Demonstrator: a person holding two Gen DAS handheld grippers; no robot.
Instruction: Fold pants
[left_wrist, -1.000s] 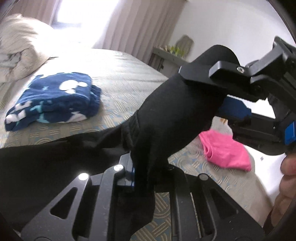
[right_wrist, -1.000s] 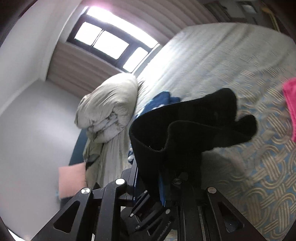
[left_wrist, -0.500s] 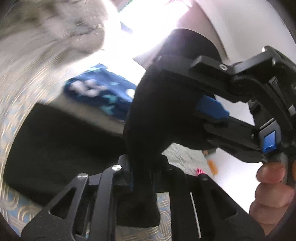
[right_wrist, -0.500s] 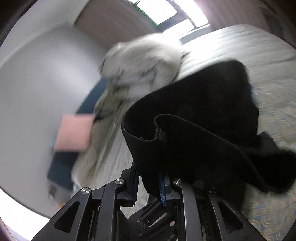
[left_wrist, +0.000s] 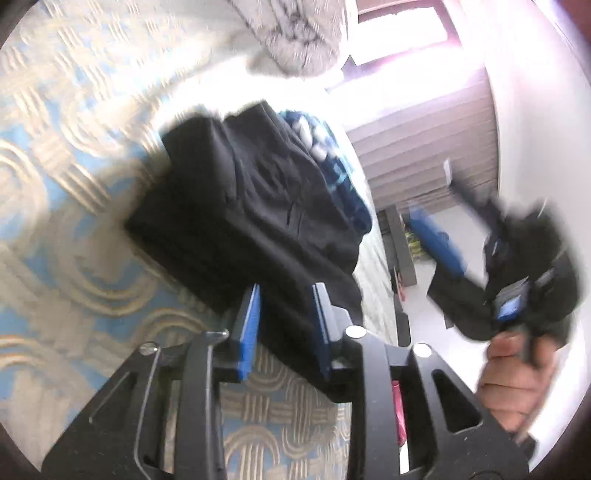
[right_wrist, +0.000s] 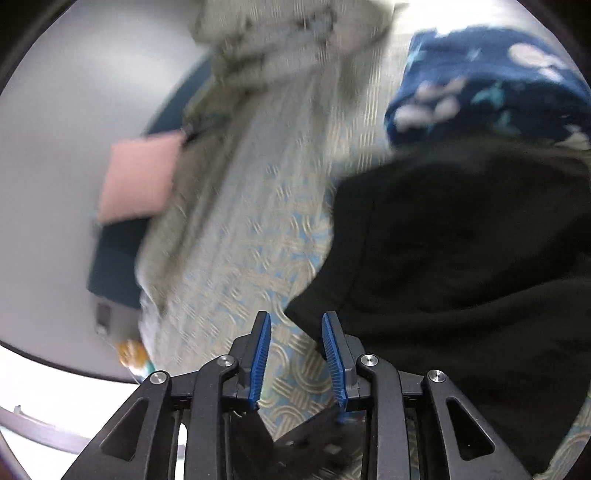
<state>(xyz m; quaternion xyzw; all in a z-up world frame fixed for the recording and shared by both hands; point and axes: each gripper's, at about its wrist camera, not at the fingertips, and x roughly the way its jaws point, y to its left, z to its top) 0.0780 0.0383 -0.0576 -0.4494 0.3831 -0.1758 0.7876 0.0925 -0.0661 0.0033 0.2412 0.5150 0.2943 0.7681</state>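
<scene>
Left wrist view: the black pants (left_wrist: 255, 206) lie in a folded, layered stack on the patterned bed (left_wrist: 55, 184), just beside a folded blue printed blanket (left_wrist: 340, 177). The left gripper (left_wrist: 286, 328) has its blue fingers (left_wrist: 248, 332) spread, with a fabric edge between them but not pinched. The right gripper (left_wrist: 491, 258) appears blurred and held well clear; whether it is released or clenched cannot be told here. The cloth looks soft, light and limp, likely best taken at a doubled edge or corner

Right wrist view: the right gripper (right_wrist: 297, 354) fingers (right_wrist: 260, 354) stand parted and empty, the corner of the pants (right_wrist: 461, 258) just ahead. Only this view shows a pink pillow (right_wrist: 140, 177) and a crumpled grey duvet (right_wrist: 280, 44) toward the bed's far edge
</scene>
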